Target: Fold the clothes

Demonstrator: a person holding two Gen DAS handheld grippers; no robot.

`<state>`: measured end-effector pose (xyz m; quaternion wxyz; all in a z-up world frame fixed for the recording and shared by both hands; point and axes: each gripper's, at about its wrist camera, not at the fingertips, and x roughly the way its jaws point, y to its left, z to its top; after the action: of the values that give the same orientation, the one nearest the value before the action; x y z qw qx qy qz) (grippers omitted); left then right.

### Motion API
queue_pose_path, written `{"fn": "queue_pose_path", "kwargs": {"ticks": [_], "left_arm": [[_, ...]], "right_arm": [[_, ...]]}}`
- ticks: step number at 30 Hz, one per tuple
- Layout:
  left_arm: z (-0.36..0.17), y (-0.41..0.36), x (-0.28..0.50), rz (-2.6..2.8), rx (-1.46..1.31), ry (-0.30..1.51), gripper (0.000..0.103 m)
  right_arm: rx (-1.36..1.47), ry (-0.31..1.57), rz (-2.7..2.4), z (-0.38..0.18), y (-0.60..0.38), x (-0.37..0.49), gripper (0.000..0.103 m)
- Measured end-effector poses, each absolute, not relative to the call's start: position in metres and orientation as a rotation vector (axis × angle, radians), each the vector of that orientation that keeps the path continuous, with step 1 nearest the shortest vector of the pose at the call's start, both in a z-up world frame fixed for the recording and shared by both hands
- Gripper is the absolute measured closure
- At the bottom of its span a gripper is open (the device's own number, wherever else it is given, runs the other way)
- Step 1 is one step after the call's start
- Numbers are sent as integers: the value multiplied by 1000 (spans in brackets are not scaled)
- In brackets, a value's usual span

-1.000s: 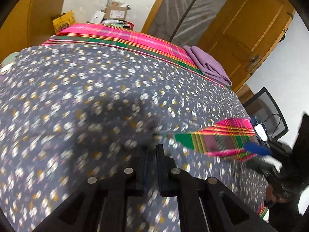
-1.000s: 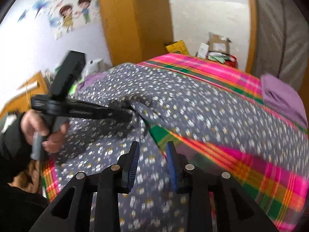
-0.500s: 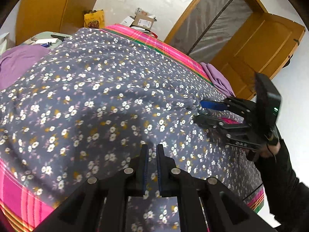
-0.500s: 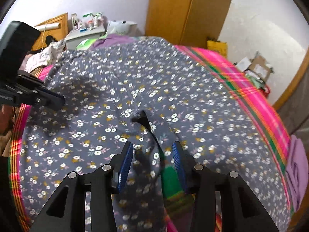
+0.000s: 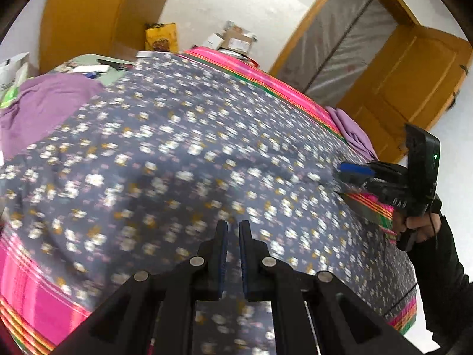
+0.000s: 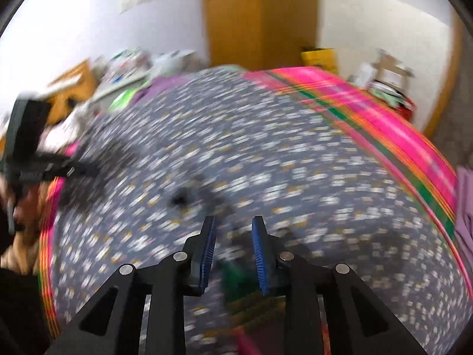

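Note:
A grey cloth with small white flowers [image 5: 177, 148] lies spread over the bed, blurred by motion. My left gripper [image 5: 233, 251] is shut on its near edge, a strip of the fabric pinched in the narrow gap; it also shows as a dark blur at the left of the right wrist view [image 6: 85, 171]. My right gripper [image 6: 233, 251] hangs over the same floral cloth [image 6: 266, 153]. Its jaws are apart and closing, with a fold of the cloth's edge and a bit of green plaid between them. It is at the cloth's right edge in the left wrist view [image 5: 346, 180].
The bed has a pink and green plaid sheet [image 5: 266, 77]. Purple garments lie at its far left [image 5: 44, 103] and right edge [image 5: 351, 130]. Boxes [image 5: 236, 38] sit by the far wall, a wooden door [image 5: 414, 74] stands at the right, and a wardrobe [image 6: 260, 14] behind the bed.
Both grippers have swept sideways over the bed. The floral cloth now covers most of the plaid patch that showed a second ago. The right jaws widened, then narrowed.

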<state>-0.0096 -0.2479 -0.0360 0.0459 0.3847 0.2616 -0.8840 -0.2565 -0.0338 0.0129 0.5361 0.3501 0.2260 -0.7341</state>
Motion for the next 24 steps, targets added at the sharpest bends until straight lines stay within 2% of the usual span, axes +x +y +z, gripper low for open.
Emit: {"fn": "queue_pose_path", "kwargs": {"ticks": [3, 11, 19, 21, 23, 24], "left_arm": [[-37, -257, -7, -2672, 1160, 809, 96], [-34, -257, -8, -2678, 1156, 769, 96], [-34, -273, -19, -2630, 1154, 720, 96], [-31, -279, -18, -2609, 1141, 712, 96], [-28, -283, -14, -2603, 1124, 717, 96], [-27, -284, -11, -2608, 1117, 723, 96]], "right_arm": [[874, 500, -1830, 13, -36, -283, 77], [914, 541, -1868, 10, -62, -325, 75], [885, 570, -1736, 1, -59, -279, 75], [891, 523, -1735, 5, -49, -271, 75], [905, 441, -1738, 12, -32, -267, 70], [910, 402, -1743, 15, -22, -264, 64]]}}
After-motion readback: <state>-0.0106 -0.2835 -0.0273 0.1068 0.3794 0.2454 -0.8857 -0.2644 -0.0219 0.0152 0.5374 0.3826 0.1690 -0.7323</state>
